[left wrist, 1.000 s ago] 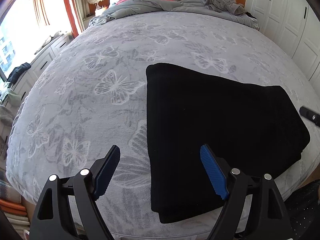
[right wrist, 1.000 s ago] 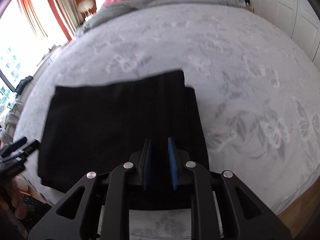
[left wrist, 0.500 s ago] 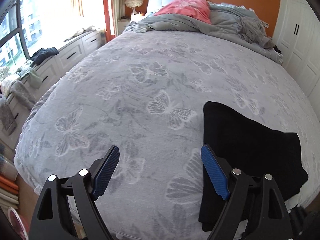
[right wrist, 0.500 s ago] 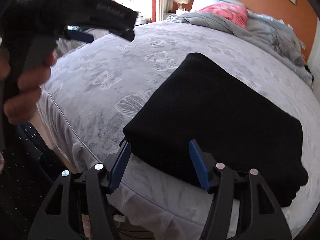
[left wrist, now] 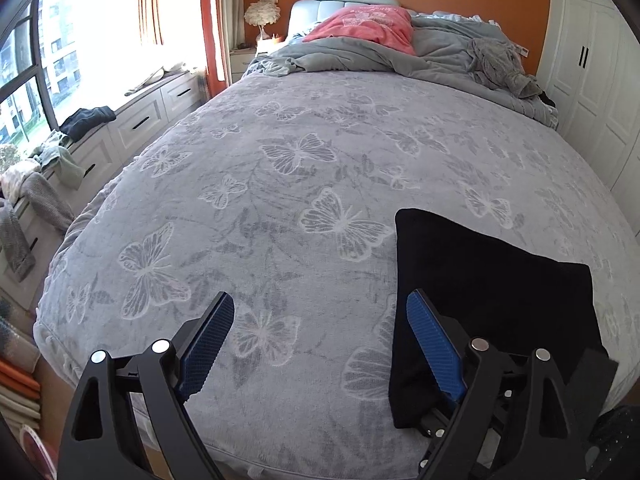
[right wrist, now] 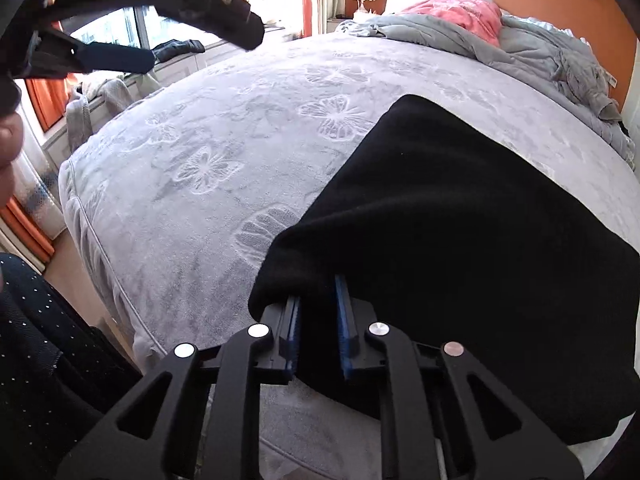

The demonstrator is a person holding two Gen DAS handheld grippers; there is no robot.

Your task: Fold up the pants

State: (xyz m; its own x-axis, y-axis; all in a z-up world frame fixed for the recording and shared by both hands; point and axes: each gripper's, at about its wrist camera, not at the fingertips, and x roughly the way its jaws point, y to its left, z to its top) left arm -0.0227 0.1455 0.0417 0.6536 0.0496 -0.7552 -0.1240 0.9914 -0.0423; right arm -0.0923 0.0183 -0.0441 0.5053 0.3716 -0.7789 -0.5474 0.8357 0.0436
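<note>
The black pants (left wrist: 492,284) lie folded into a flat rectangle on the grey butterfly bedspread (left wrist: 280,184), near the bed's foot edge. My left gripper (left wrist: 320,340) is open and empty, above the bedspread just left of the pants. In the right wrist view my right gripper (right wrist: 318,316) is shut on the near left corner of the pants (right wrist: 460,216), with black cloth pinched between the blue pads and lifted a little. The left gripper (right wrist: 132,56) shows at the top left of that view.
A rumpled grey duvet (left wrist: 384,56) and a pink pillow (left wrist: 368,24) lie at the head of the bed. White drawers with loose clothes (left wrist: 88,120) run along the window on the left. White wardrobe doors (left wrist: 592,80) stand on the right.
My right gripper was open at the pants' near edge half a second ago and has shut on the corner. My left gripper has drawn back and tilted up, staying open.
</note>
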